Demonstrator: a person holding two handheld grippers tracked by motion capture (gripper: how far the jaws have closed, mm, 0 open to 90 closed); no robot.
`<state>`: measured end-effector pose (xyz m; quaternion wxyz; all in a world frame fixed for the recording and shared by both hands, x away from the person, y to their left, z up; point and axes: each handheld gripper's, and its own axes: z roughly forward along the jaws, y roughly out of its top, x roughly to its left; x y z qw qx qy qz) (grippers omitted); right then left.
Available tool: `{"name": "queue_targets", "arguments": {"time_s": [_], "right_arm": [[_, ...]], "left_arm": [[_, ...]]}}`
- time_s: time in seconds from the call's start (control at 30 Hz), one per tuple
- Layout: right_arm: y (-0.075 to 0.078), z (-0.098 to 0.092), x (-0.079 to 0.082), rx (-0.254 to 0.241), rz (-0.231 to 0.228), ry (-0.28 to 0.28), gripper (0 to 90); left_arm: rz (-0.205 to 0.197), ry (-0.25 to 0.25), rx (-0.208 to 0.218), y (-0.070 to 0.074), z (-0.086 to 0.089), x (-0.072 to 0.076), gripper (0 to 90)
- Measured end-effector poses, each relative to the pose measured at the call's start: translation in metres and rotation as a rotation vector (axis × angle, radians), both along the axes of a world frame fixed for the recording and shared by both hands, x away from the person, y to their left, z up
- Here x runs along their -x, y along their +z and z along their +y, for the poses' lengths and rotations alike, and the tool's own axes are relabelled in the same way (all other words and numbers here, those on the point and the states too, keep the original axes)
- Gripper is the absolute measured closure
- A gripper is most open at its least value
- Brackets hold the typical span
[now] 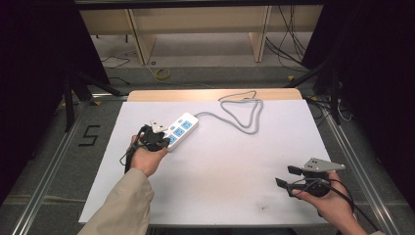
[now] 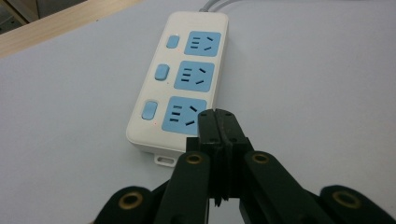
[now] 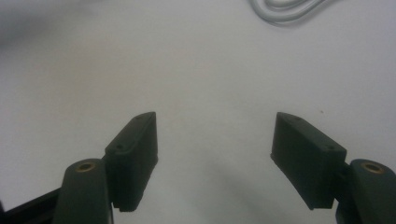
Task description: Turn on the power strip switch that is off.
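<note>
High view. I am looking down on a white table (image 1: pixel 220 186), where a white power strip (image 1: pixel 180 129) with blue sockets is lying left of centre, set at a slant. Its grey cable (image 1: pixel 243 113) is running off the far end and looping toward the table's far edge. My left gripper (image 1: pixel 155 139), held in the left hand (image 1: pixel 147 155), is sitting at the near end of the strip. My right gripper (image 1: pixel 287 176), held in the right hand (image 1: pixel 327 197), is hovering near the table's right front corner, well apart from the strip, with its jaws standing apart and nothing between them.

Left gripper view. I am seeing the two black jaws pressed together with no gap, their tips lying over the lower right corner of the nearest blue socket (image 2: pixel 184 115). Three sockets are lining the strip, each with a blue switch (image 2: pixel 149 110) beside it. Whether the tips are touching the strip, I cannot tell.

Right gripper view. I am seeing the jaws spread wide over bare white table, holding nothing. A loop of the grey cable is showing, blurred, at the top edge.
</note>
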<state>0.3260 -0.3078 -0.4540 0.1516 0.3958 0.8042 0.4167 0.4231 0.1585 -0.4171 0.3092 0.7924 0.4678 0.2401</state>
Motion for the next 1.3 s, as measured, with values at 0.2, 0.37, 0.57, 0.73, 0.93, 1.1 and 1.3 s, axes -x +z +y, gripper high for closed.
{"name": "queue_targets", "arguments": {"time_s": [0.2,0.37,0.57,0.73,0.93,1.1,1.3], "right_arm": [[-0.001,0.0,0.0,0.0,-0.002,0.004,31.8],[-0.001,0.0,0.0,0.0,-0.001,0.006,31.8],[0.0,0.0,0.0,-0.001,0.002,0.003,31.8],[-0.001,0.0,-0.001,0.0,0.002,0.003,31.8],[0.0,0.0,-0.001,-0.001,0.0,0.007,31.8],[0.0,0.0,-0.001,-0.001,0.001,0.006,31.7],[0.0,0.0,-0.001,-0.001,0.003,0.008,31.7]], "left_arm": [[0.001,0.01,-0.001,0.004,0.0,-0.009,89.9],[0.008,0.011,-0.005,0.005,0.0,-0.017,89.9],[0.009,0.025,-0.001,0.005,-0.002,-0.023,89.9],[0.011,0.019,-0.021,0.006,-0.004,-0.027,89.9],[0.042,0.032,-0.029,0.001,-0.004,-0.036,89.9],[0.046,0.034,-0.037,0.0,-0.005,-0.04,89.9],[0.056,0.036,-0.033,-0.005,-0.007,-0.047,89.9]]}}
